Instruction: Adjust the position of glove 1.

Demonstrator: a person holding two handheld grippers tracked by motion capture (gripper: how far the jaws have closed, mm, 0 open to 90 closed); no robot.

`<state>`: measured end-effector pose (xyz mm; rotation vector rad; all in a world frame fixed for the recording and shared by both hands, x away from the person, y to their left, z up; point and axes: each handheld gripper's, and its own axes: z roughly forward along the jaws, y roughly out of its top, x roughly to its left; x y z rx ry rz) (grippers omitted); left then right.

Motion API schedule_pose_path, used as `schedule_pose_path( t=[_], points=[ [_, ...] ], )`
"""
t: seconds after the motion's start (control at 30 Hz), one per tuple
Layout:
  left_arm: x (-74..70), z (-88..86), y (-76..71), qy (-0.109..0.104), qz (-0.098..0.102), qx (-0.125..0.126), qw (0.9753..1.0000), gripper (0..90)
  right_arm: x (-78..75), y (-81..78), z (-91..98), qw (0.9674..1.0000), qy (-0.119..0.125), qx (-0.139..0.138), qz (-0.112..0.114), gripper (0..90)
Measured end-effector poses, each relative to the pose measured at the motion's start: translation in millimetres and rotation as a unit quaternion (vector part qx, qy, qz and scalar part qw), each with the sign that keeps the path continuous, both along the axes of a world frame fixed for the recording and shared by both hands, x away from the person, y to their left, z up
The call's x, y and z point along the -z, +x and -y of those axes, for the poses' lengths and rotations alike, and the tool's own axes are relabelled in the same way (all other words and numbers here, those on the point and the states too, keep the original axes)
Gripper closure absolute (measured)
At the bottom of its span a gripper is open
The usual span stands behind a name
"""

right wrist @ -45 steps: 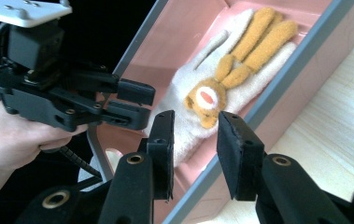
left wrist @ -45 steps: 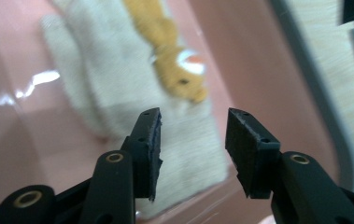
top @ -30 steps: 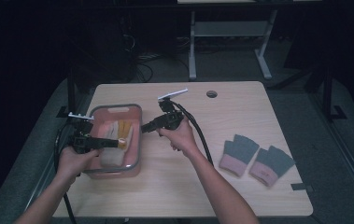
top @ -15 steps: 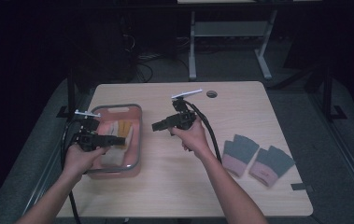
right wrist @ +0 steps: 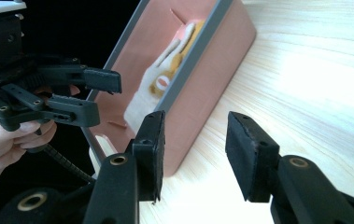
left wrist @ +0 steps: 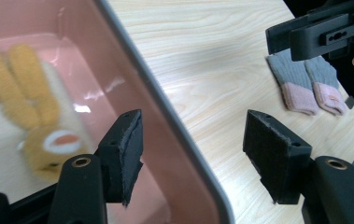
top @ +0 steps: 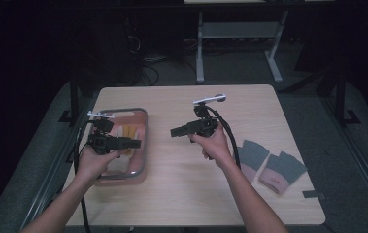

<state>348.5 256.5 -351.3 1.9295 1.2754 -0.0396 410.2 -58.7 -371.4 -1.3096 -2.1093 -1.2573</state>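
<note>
Hovering over pink bin (top: 142,145) at table's left: left gripper (top: 132,143), jaws apart, nothing between, just been opening. Yellow-and-white glove (top: 125,133) lies inside bin, likely just dropped there. Right gripper (top: 175,131) mid-table, jaws parted and empty, also just been opening (probably freed for next pick). Grey-and-pink gloves (top: 269,162) wait near table's right edge, well apart from bin. Left gripper view adds glove's orange-ringed patch (left wrist: 62,138), which high view blurs; right gripper view shows bin's outer wall (right wrist: 212,70).

Pair of grey-and-pink gloves (top: 269,162) on light wooden table (top: 181,194), dark strip (top: 313,195) beside them
</note>
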Motion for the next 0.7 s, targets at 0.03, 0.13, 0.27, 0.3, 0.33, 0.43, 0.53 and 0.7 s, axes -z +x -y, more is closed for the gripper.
schedule_pose_path(
  t=[0.03,0.13,0.27,0.3,0.33,0.43,0.53,0.7],
  points=[
    [-0.4,3.2,0.0,0.000,0.001,0.002,1.0000,37.3,-0.1,-0.7,2.4,1.0000,0.001,0.002,-0.001,56.7],
    [-1.4,9.8,-0.2,0.002,0.006,0.008,0.9999,36.2,0.0,-2.9,9.2,1.0000,0.000,0.005,-0.001,55.9],
    [-3.1,18.8,-0.1,0.001,0.015,0.013,0.9998,35.0,0.3,-5.6,18.6,1.0000,0.000,0.009,-0.001,55.0],
    [-3.4,20.9,0.0,0.000,0.015,0.014,0.9998,34.5,0.4,-6.3,20.8,0.9999,0.000,0.011,-0.002,54.8],
    [-3.7,23.4,0.0,-0.003,0.015,0.014,0.9998,34.1,0.7,-6.9,23.2,0.9999,0.001,0.011,-0.001,54.4],
    [-4.3,30.4,-0.2,-0.003,0.018,0.021,0.9996,33.8,1.0,-9.5,30.3,0.9999,0.004,0.015,-0.004,53.7],
    [-3.5,38.8,-0.6,-0.003,0.019,0.028,0.9994,33.2,2.4,-11.9,38.5,0.9998,0.002,0.019,-0.005,52.9],
    [-2.9,53.6,-1.7,-0.007,0.019,0.041,0.9989,31.8,5.3,-17.6,54.4,0.9996,0.002,0.027,-0.005,52.4]
  ],
)
